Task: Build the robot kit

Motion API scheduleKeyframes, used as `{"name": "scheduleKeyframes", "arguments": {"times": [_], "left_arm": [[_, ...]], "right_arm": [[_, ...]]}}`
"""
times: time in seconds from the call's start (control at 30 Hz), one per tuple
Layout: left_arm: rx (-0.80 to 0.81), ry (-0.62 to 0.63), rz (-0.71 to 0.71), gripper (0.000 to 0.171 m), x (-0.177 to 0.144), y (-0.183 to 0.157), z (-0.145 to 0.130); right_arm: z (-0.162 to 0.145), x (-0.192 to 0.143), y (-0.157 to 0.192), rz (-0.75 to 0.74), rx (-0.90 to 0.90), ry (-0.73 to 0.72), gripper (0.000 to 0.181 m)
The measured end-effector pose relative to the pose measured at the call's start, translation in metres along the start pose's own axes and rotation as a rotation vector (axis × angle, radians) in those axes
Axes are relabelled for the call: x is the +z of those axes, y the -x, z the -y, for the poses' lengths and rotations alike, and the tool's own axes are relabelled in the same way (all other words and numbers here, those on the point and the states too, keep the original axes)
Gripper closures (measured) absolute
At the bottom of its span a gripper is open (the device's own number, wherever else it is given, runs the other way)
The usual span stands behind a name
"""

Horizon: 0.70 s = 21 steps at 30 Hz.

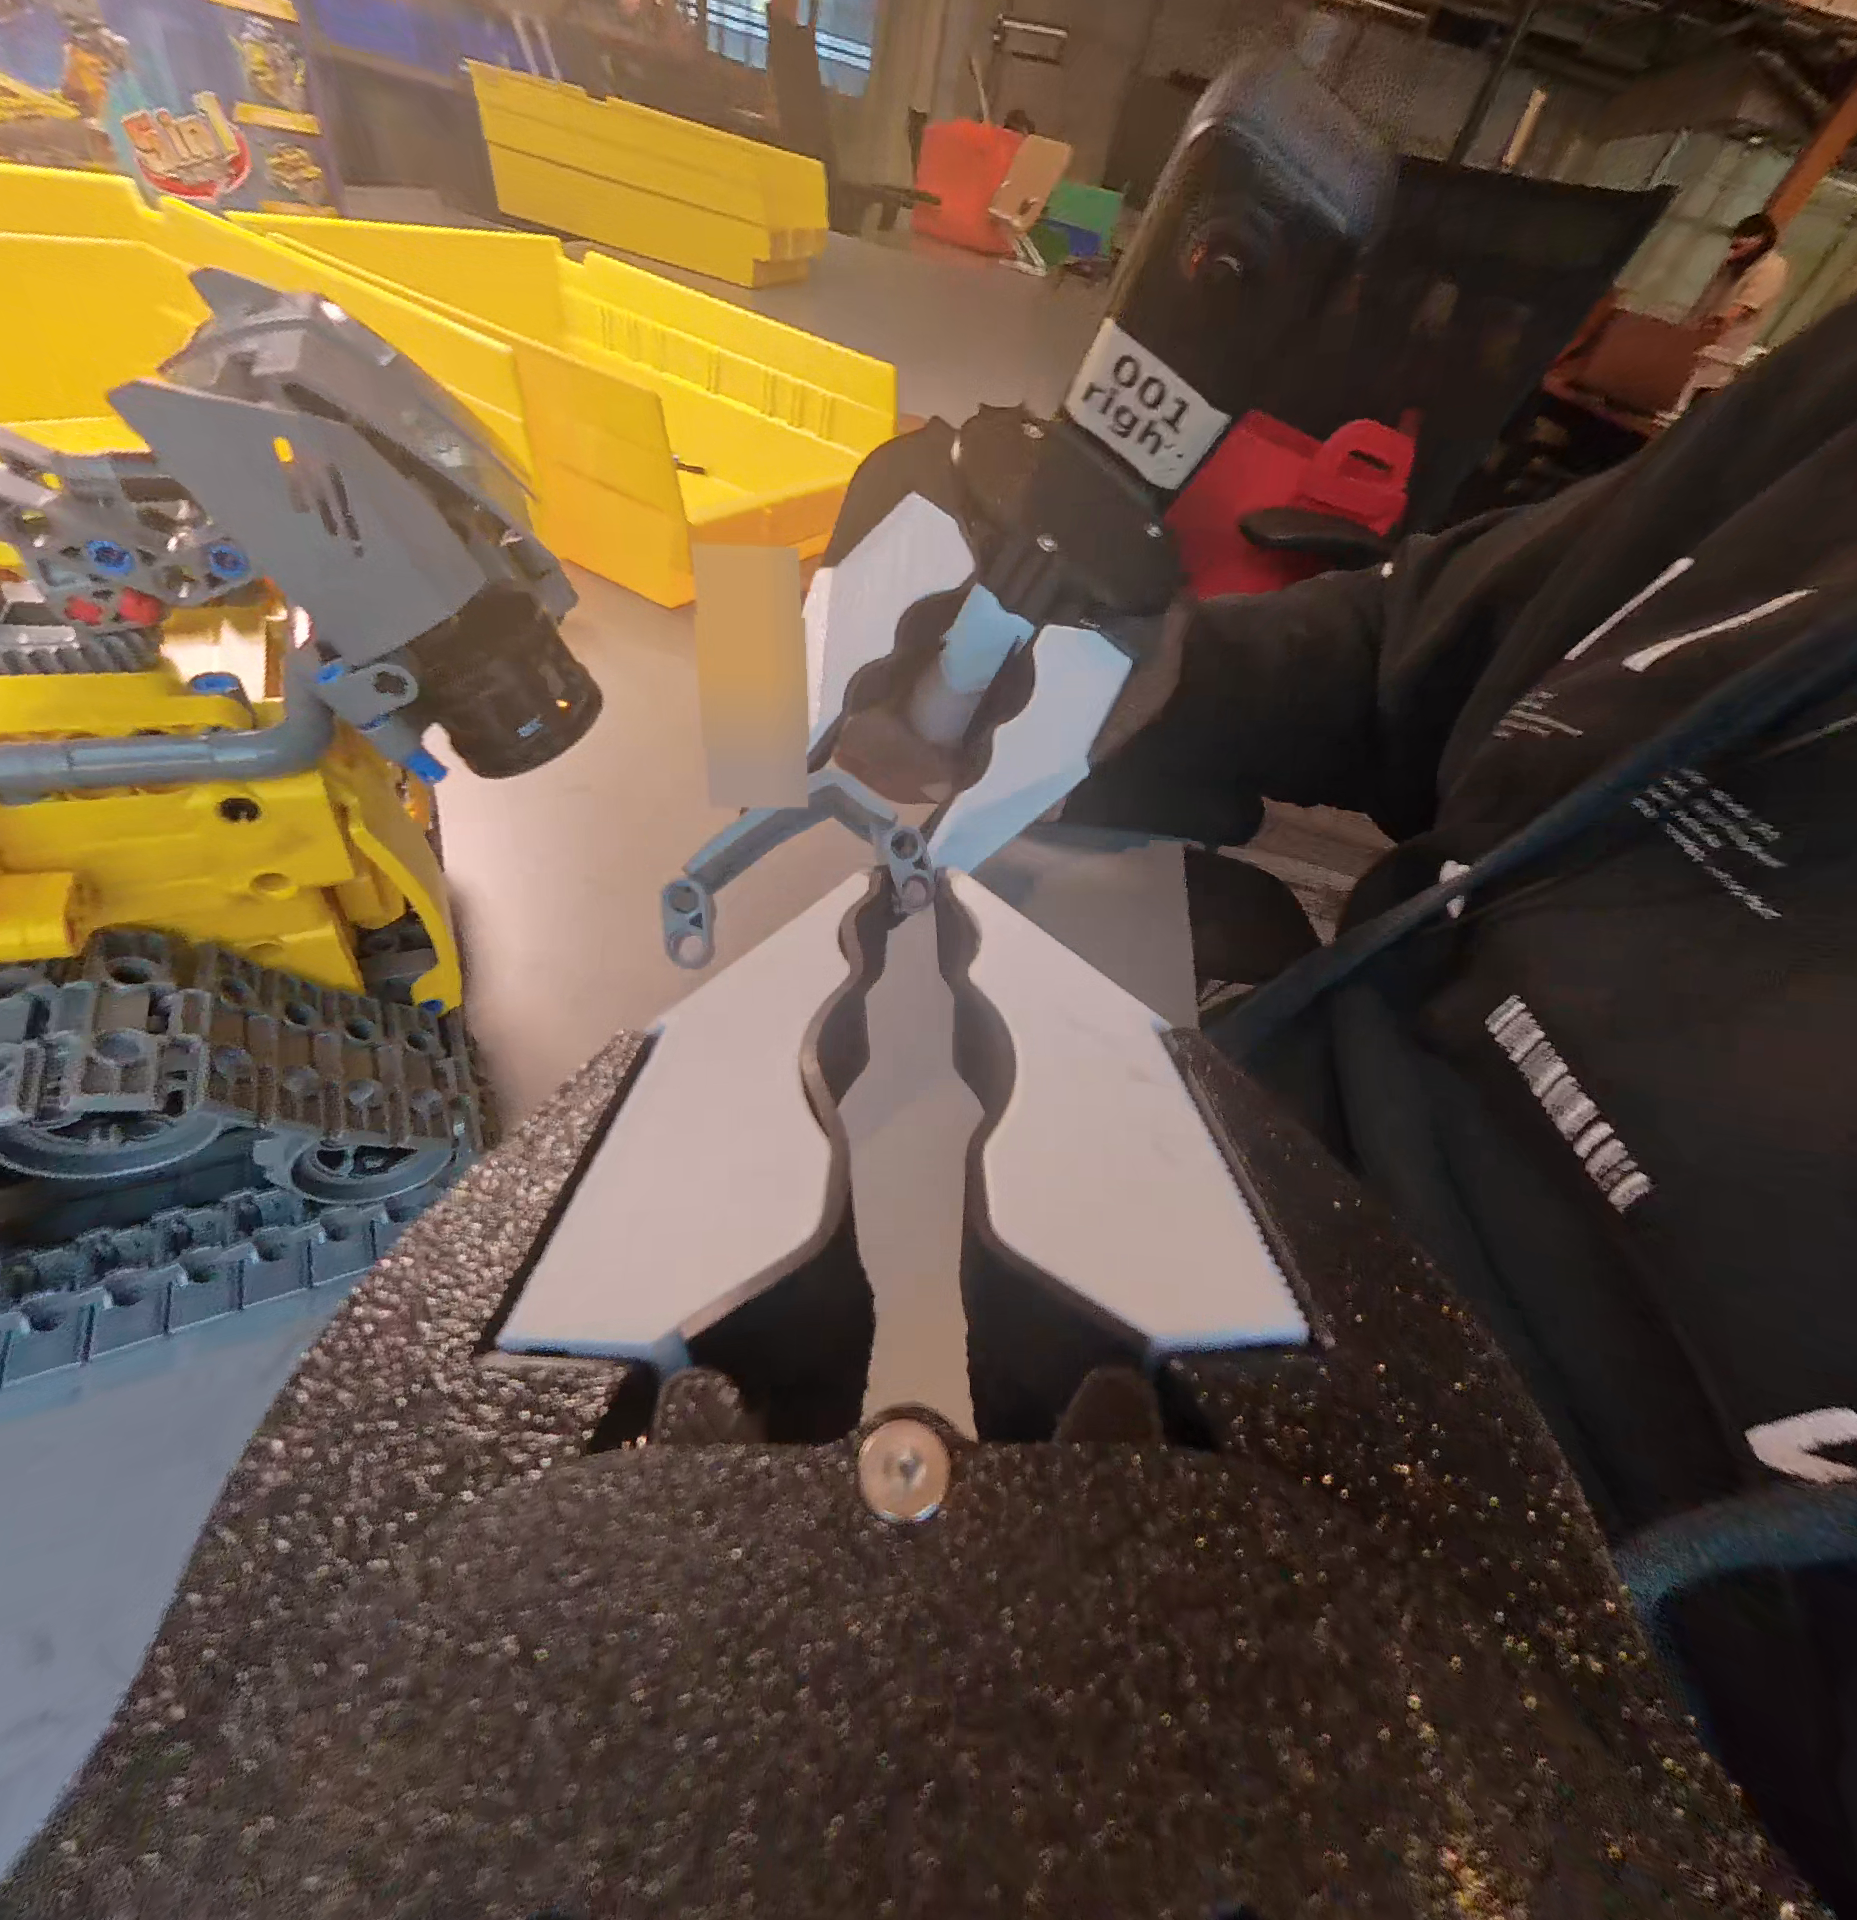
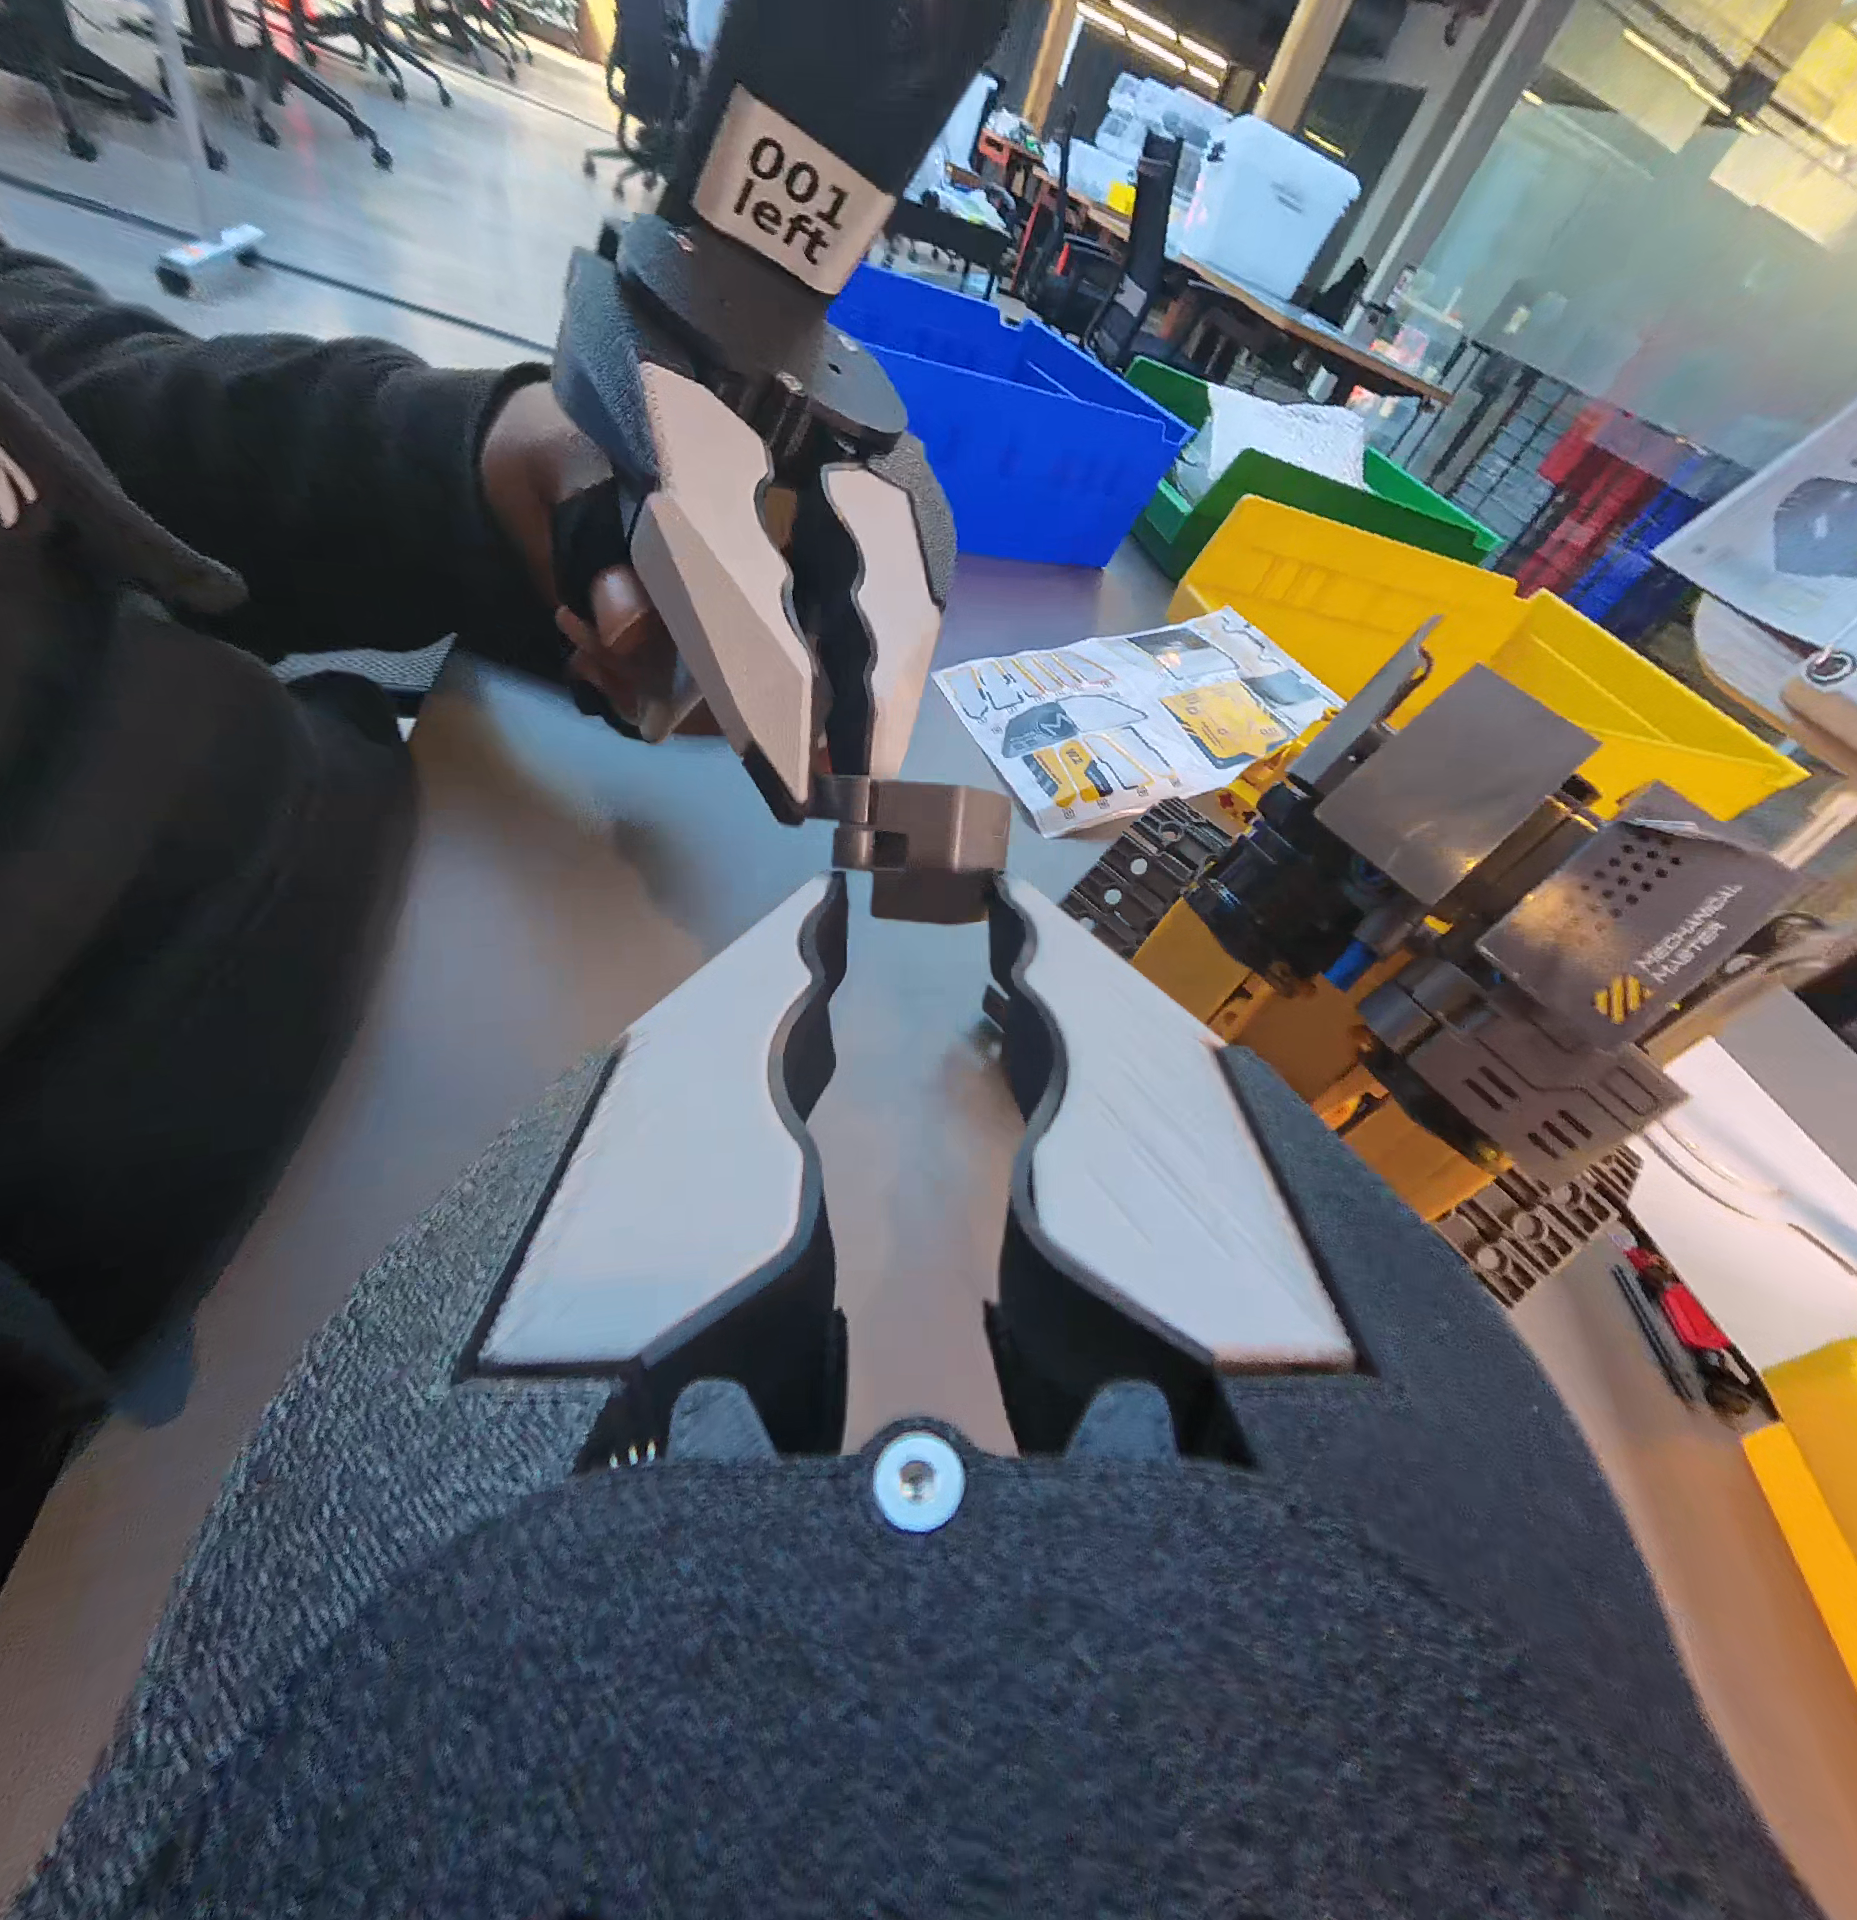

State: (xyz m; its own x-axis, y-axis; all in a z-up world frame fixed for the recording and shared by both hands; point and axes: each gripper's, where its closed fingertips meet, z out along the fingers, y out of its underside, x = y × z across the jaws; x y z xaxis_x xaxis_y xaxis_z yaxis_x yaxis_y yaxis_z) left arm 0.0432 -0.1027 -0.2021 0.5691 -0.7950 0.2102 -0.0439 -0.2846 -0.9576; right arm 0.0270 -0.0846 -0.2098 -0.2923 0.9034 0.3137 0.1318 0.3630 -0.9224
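Observation:
My left gripper (image 1: 908,888) is shut on the end of a small grey building-toy piece (image 1: 758,852), a curved beam with pin holes. My right gripper (image 1: 893,805) comes in from above and grips the same piece from the other side. In the right wrist view, my right gripper (image 2: 916,888) is shut on the blocky grey piece (image 2: 934,842), and my left gripper (image 2: 815,795) pinches its left end from above. The piece is held in the air above the grey table (image 1: 591,852). A yellow and grey tracked toy vehicle (image 1: 228,831) stands left of it, also seen in the right wrist view (image 2: 1423,987).
Yellow bins (image 1: 612,416) lie behind the vehicle. A blue bin (image 2: 1007,447), a green bin (image 2: 1319,488), a yellow bin (image 2: 1475,644) and a printed sheet (image 2: 1132,707) are on the table. A person's black sleeve (image 1: 1526,831) is at the right. Red bins (image 1: 1288,499) stand beyond. Only a small space, under 4 cm, lies between the two pairs of fingers.

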Motion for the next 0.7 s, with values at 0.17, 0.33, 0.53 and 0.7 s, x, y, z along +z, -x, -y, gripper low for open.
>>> {"name": "scheduleKeyframes", "arguments": {"times": [0.17, 0.33, 0.53, 0.7], "left_arm": [[0.059, 0.074, -0.101, 0.165, -0.014, -0.021, 0.005], [0.268, 0.242, -0.256, 0.165, -0.024, -0.046, -0.006], [0.390, 0.359, -0.483, 0.165, -0.017, -0.056, -0.016], [0.401, 0.314, -0.484, 0.165, -0.006, -0.030, -0.007]], "right_arm": [[0.011, -0.012, 0.014, 0.179, 0.086, -0.100, 0.145], [0.023, -0.020, 0.026, 0.282, 0.056, -0.142, 0.121], [0.024, -0.010, 0.047, 0.415, 0.173, -0.119, 0.096], [0.018, -0.011, 0.031, 0.346, 0.206, -0.123, 0.131]]}}
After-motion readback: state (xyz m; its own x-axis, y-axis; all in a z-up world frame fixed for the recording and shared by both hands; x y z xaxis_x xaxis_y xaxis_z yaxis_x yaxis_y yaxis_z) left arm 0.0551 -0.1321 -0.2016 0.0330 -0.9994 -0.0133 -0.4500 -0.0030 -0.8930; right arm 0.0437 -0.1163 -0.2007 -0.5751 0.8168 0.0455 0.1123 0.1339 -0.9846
